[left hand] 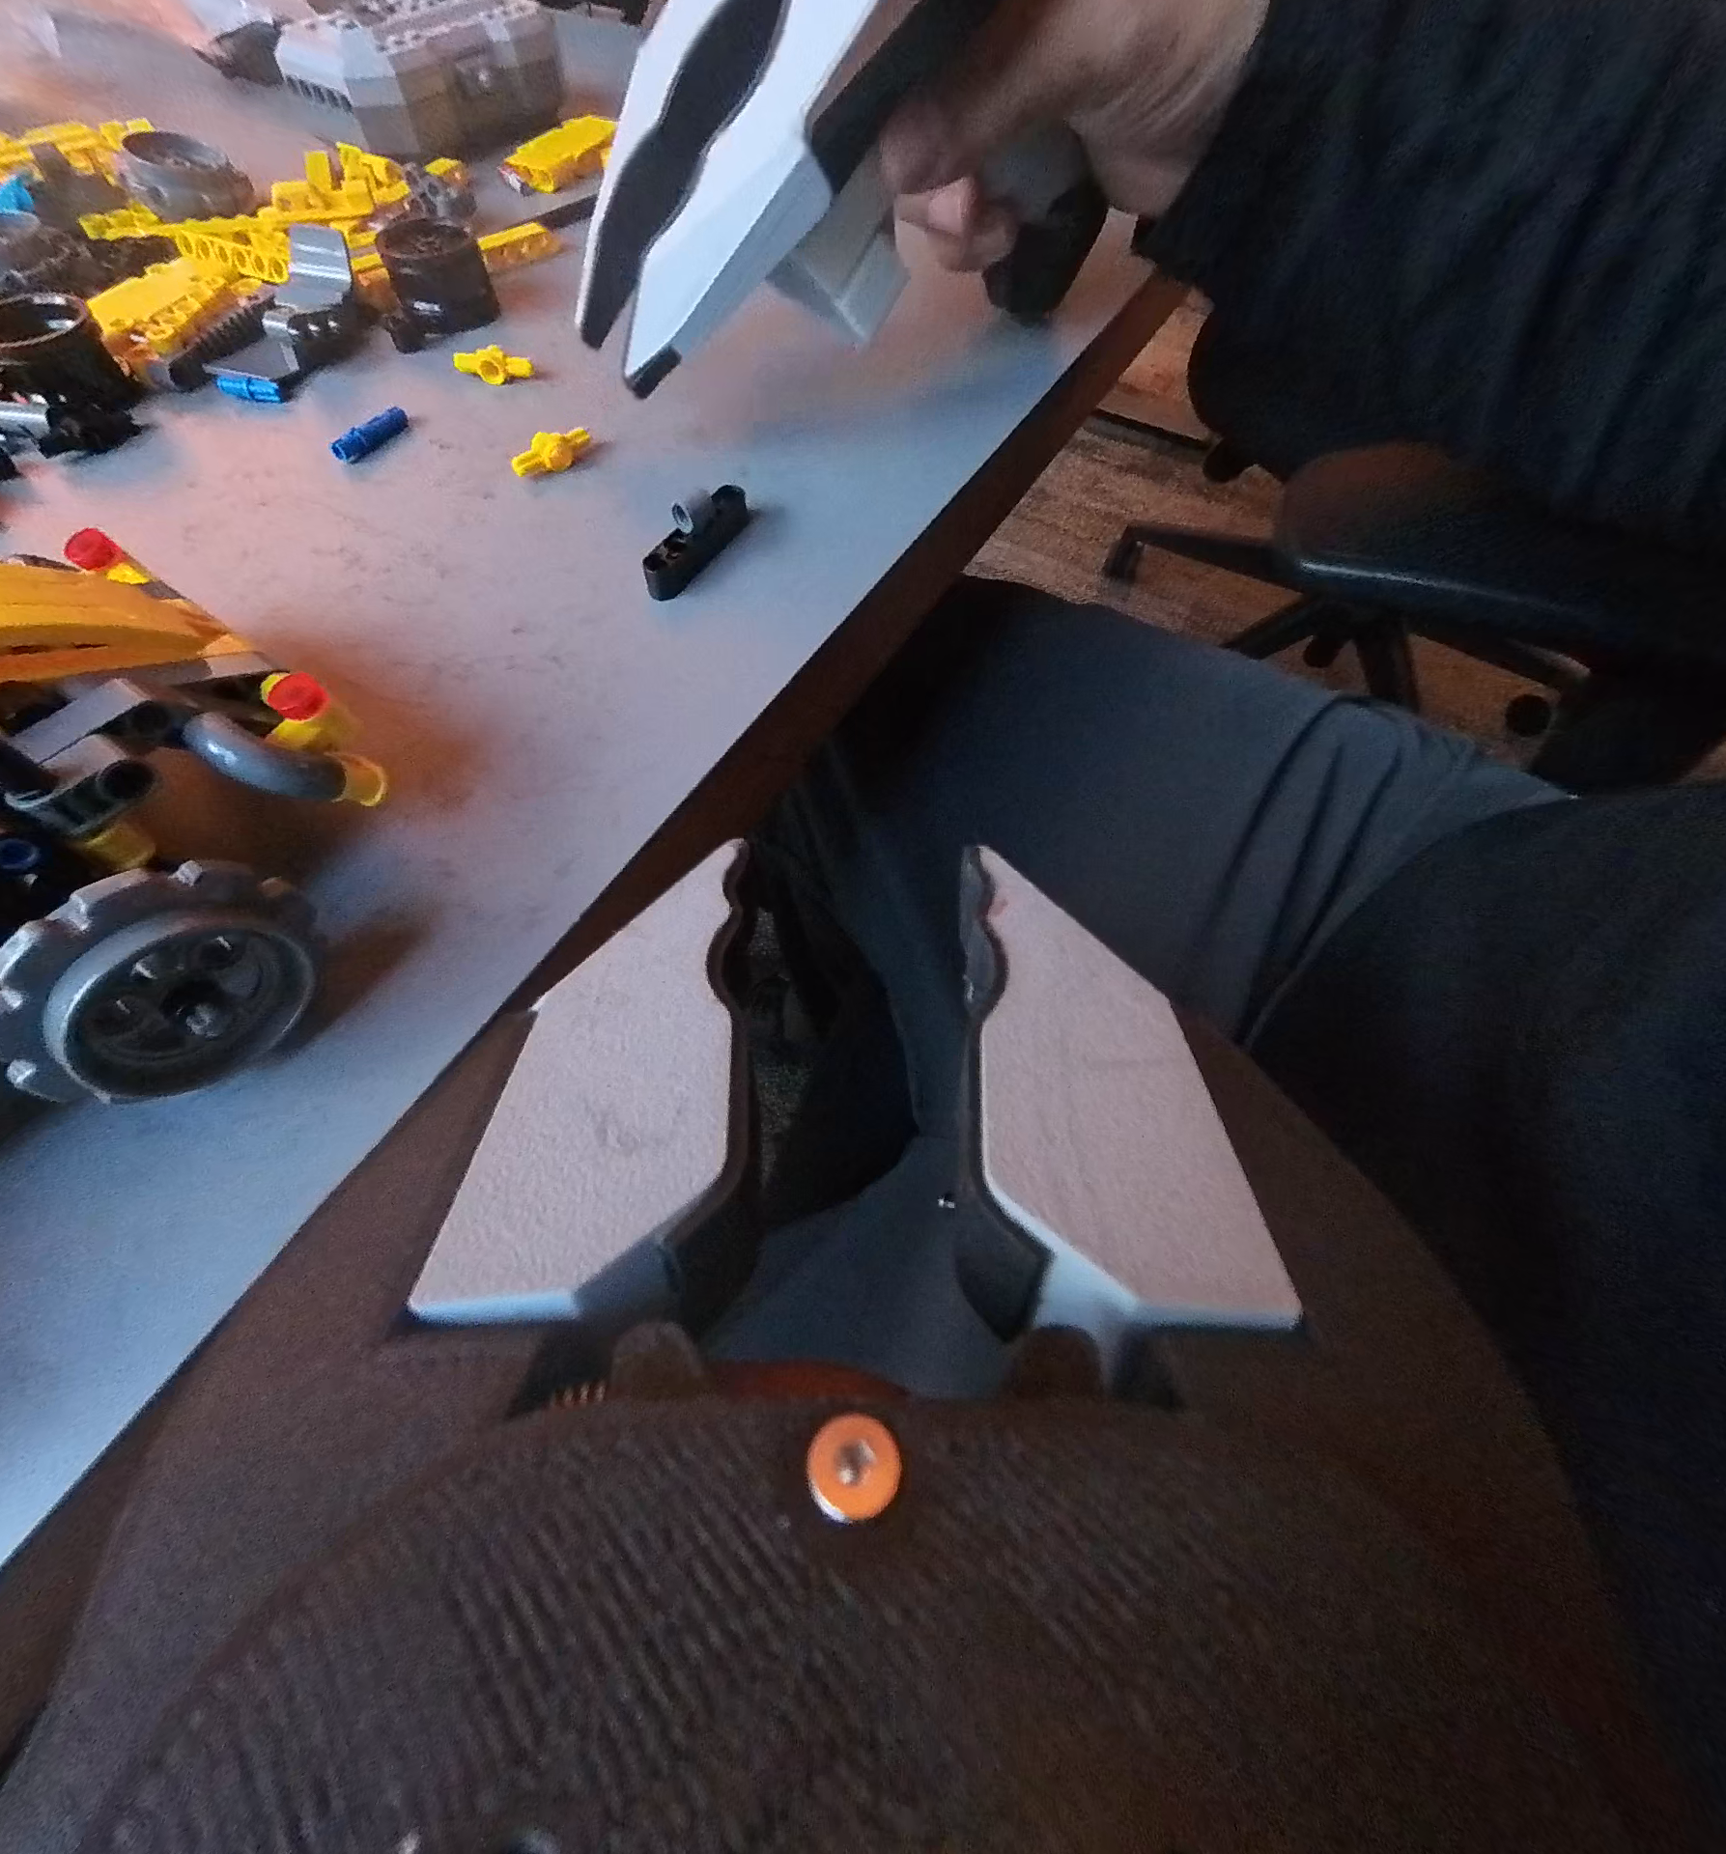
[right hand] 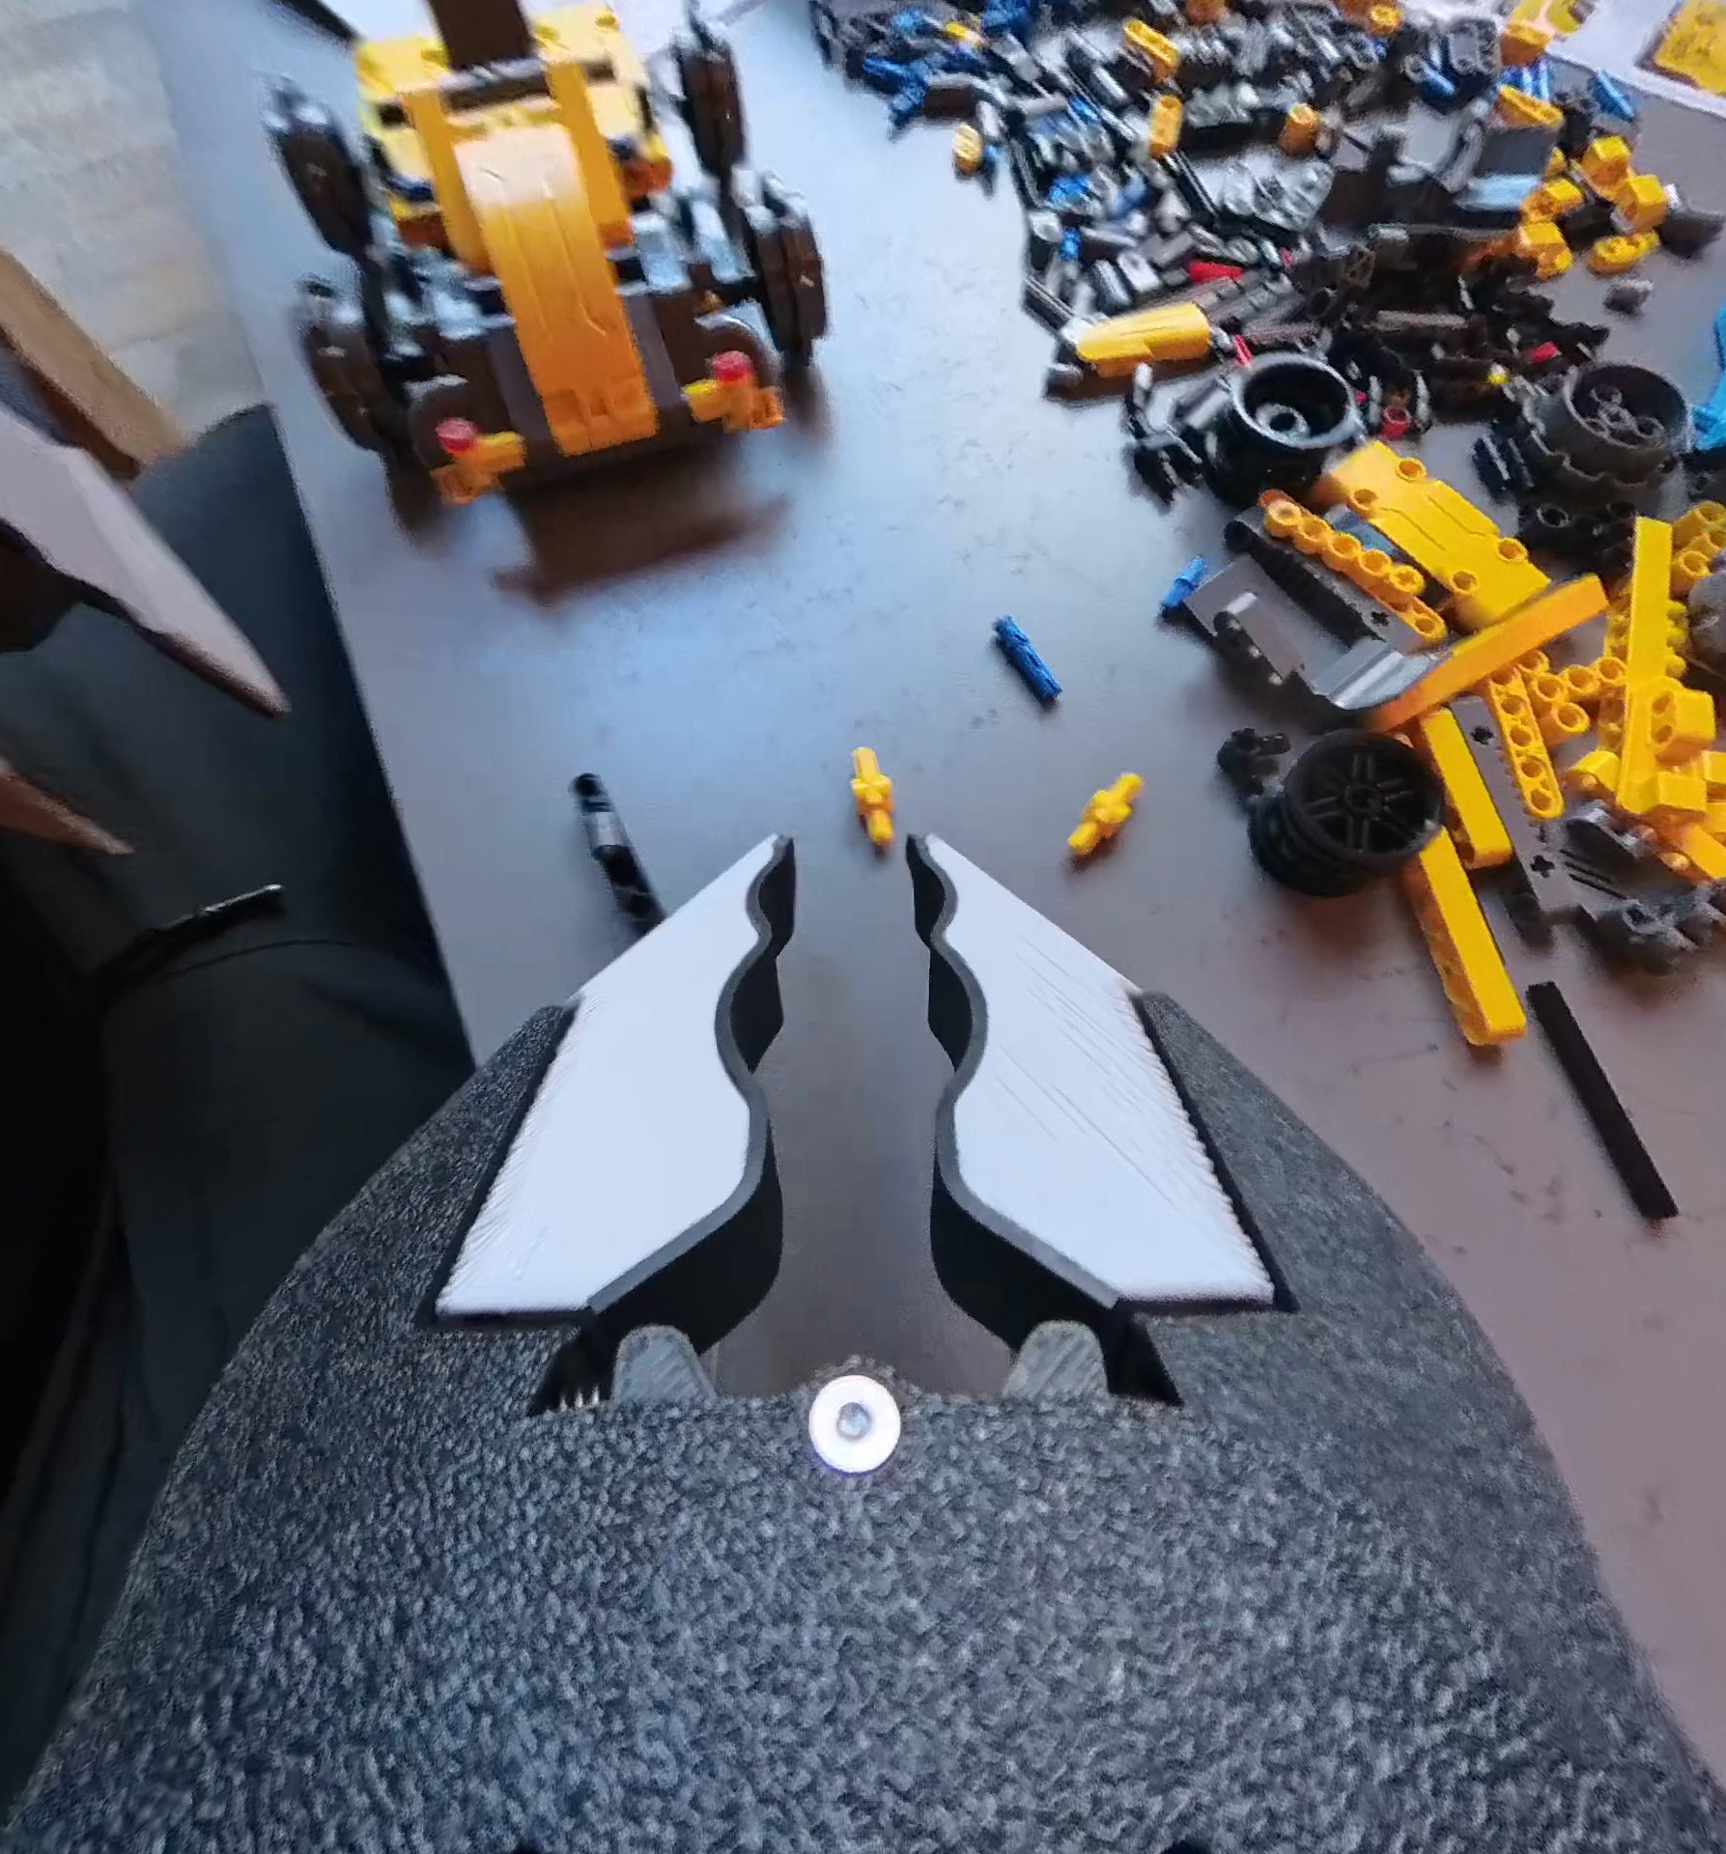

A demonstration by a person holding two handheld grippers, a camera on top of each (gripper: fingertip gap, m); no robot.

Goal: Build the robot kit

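Beyond the table [left hand: 818,642] edge, left gripper [left hand: 853,883] hangs open, empty.

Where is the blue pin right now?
In the right wrist view the blue pin lies alone on the table, between the yellow car and the parts pile.

Your grey tabletop [right hand: 758,622] carried a yellow model car [right hand: 547,251], a parts pile [right hand: 1441,502], two yellow pins [right hand: 871,795] and a blue pin [right hand: 1026,657].

Right gripper [right hand: 850,853]: grainy matt black body, ridged white plastic fingers [right hand: 638,1104]. Ahead of it, glossy yellow plastic pins [right hand: 871,793] lie on a smooth matt grey table [right hand: 738,652].
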